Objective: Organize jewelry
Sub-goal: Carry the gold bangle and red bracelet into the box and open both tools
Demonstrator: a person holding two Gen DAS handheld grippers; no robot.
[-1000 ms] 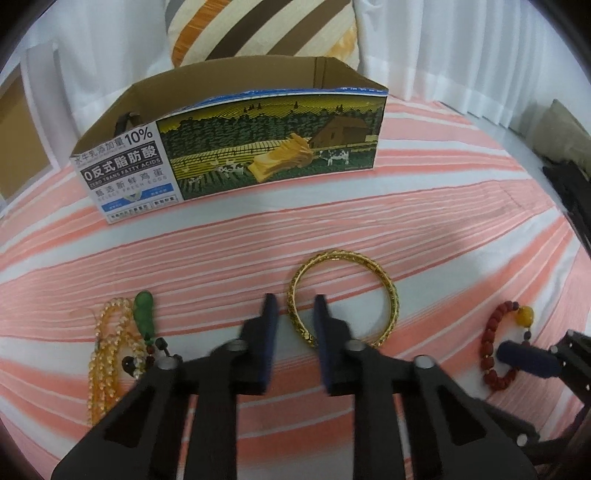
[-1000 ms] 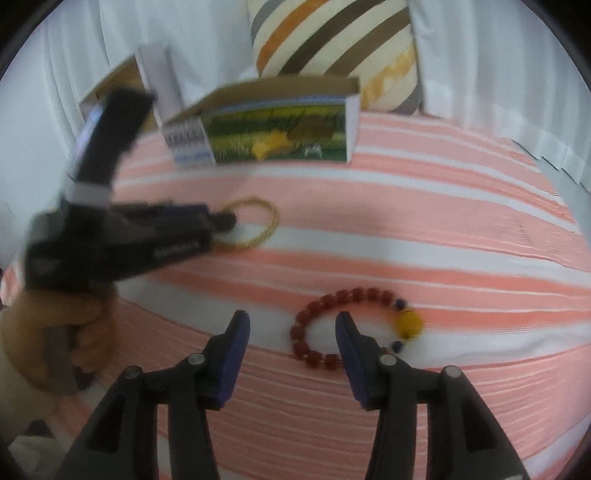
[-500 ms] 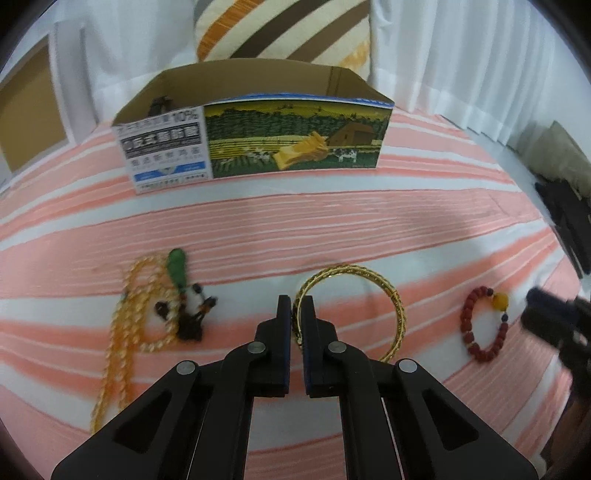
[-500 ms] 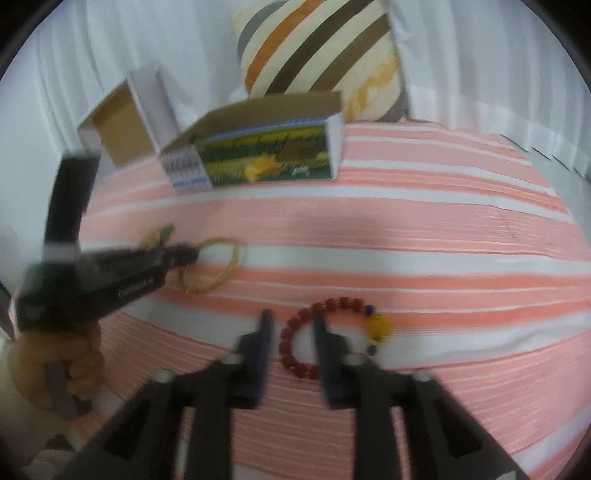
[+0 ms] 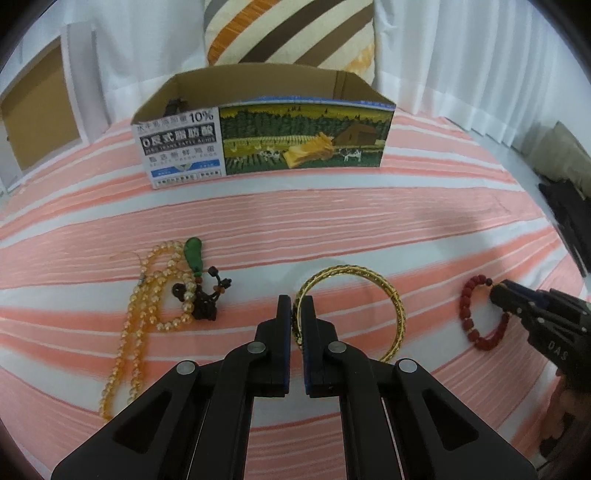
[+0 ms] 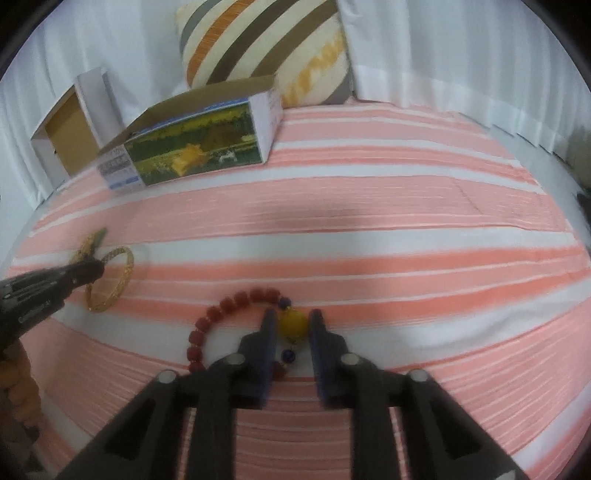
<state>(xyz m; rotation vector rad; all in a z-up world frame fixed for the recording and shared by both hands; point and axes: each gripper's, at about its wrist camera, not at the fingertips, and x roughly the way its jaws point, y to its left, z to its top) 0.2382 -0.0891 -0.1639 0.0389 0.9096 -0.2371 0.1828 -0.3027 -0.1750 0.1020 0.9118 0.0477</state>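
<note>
1. Our left gripper [image 5: 296, 308] is clenched on the near-left rim of the gold bangle [image 5: 384, 291], with the band pinched between the two blue-padded fingers [image 5: 283, 314]. The rest of the ring lies flat on the striped bedspread [image 5: 332, 221].
2. From the right wrist camera we see the same gripper [image 6: 96, 269] coming in from the left, its tip at the bangle [image 6: 123, 273].
3. Our right gripper [image 6: 292, 325] is closed around the yellow bead [image 6: 292, 323] of the red bead bracelet [image 6: 221, 310]. The bead sits between the fingers [image 6: 267, 332] and appears to touch both, though the view is slightly blurred.
4. The bracelet's red beads curve away to the left of that gripper on the bedspread [image 6: 406, 229], and a small blue bead [image 6: 288, 355] hangs just below the yellow one.
5. In the left wrist view the right gripper [image 5: 496, 291] reaches in from the right, with its tip at the upper right of the red bracelet [image 5: 467, 314].
6. To the left of the bangle lies an amber bead necklace [image 5: 140, 310] in long loops. A green pendant [image 5: 194, 256] and a dark knotted cord [image 5: 205, 302] lie on it.
7. The open cardboard box [image 5: 295, 144], printed with a farm scene, stands at the far side of the bedspread, well apart from all the jewelry.
8. Behind the box a striped pillow [image 5: 291, 33] leans against white curtains [image 5: 461, 55].
9. A second, white box [image 6: 70, 125] stands at the far left.
</note>
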